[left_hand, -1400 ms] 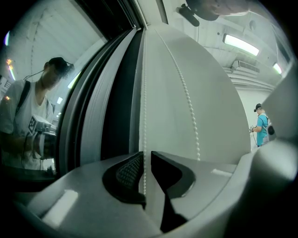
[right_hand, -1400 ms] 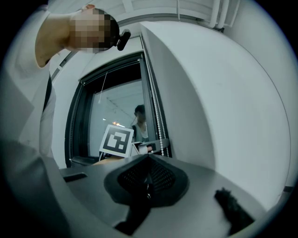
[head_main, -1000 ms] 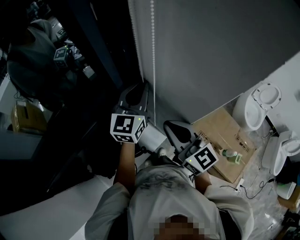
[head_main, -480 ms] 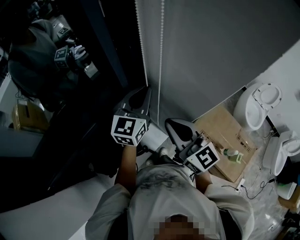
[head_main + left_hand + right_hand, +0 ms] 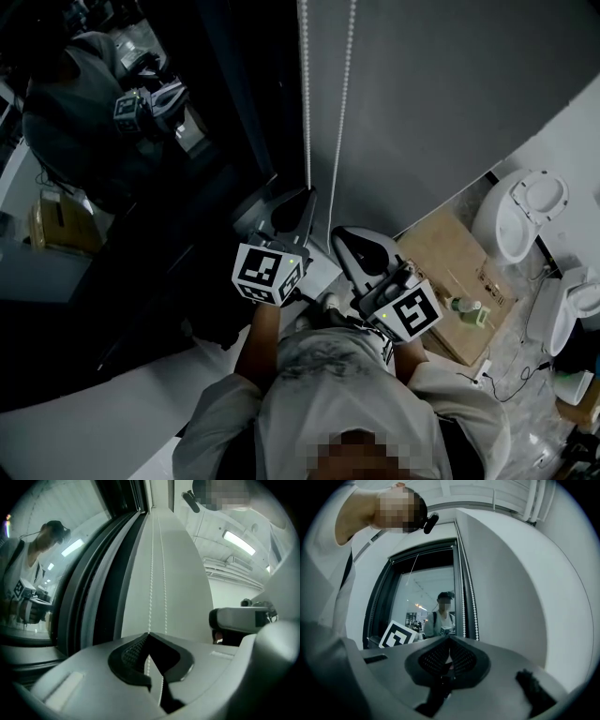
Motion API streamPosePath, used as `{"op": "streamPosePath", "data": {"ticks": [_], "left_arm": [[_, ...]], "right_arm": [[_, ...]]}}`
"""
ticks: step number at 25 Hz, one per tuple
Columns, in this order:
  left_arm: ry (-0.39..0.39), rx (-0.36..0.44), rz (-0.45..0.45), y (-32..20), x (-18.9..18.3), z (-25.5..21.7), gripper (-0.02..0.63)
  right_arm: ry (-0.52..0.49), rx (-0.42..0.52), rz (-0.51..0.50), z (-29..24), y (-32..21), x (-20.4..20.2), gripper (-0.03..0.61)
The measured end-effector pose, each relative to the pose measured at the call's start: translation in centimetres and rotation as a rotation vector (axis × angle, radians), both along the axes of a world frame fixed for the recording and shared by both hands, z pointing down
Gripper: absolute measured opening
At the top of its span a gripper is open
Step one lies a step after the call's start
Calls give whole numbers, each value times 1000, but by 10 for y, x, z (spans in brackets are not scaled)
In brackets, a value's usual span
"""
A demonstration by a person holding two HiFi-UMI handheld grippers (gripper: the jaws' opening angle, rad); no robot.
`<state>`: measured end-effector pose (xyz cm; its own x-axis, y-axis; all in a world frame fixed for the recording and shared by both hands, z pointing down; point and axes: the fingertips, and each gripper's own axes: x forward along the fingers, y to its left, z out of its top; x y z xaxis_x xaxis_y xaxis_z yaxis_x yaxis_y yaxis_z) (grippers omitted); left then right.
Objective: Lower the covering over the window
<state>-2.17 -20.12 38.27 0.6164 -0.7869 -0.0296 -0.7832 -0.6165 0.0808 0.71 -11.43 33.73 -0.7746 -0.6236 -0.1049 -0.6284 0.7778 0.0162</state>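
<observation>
As a person stands at the window [image 5: 141,234], the left gripper [image 5: 302,204] is clamped, jaws fully together, on one strand of the bead chain [image 5: 307,103]. The chain hangs at the frame's right edge, between the dark glass and the grey wall [image 5: 450,94]. The right gripper [image 5: 339,236] sits just beside the left one, jaws likewise closed but holding nothing, near the second strand and apart from it. The covering itself cannot be made out in any view; the glass looks bare, so it probably sits rolled up above.

On that reading the step in hand is the first pull: the grip is made, but no lowering shows. The next move calls for a steady downward draw on the held strand, then a fresh grip higher up (whether this strand is the one that lowers cannot be told).

Only the left gripper view shows the chain [image 5: 151,588] running into the closed tips of the left gripper [image 5: 149,634]. The right gripper view alone shows both strands [image 5: 464,606] against the uncovered pane, and the right gripper [image 5: 450,637] closed on nothing. Only the head view sets the two grippers side by side.
</observation>
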Motion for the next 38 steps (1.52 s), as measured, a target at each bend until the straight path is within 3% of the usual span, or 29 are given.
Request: {"op": "streamPosePath", "data": {"ticks": [5,18,21,30,35,38], "left_arm": [[28,-23,11,10,-4,4,8],[-61,-174,41,37,6,77,8],[-84,-201,44,43,7,92,8],[-137,-288,76,67,11,137,8],[-134,-291,93,76,14,141,8],[-135,-289,92,76,11,141,8]], "right_arm": [[0,31,10,-9,-1,-2,18],[-22,111,30,-44,-13,-6,19],[-31,125,17,-52,-16,-10,81],[-25,150,5,-65,-23,-27,107],[-18,140,6,-62,-28,-34,106],[-29,139,11,-64,-28,-36,25]]}}
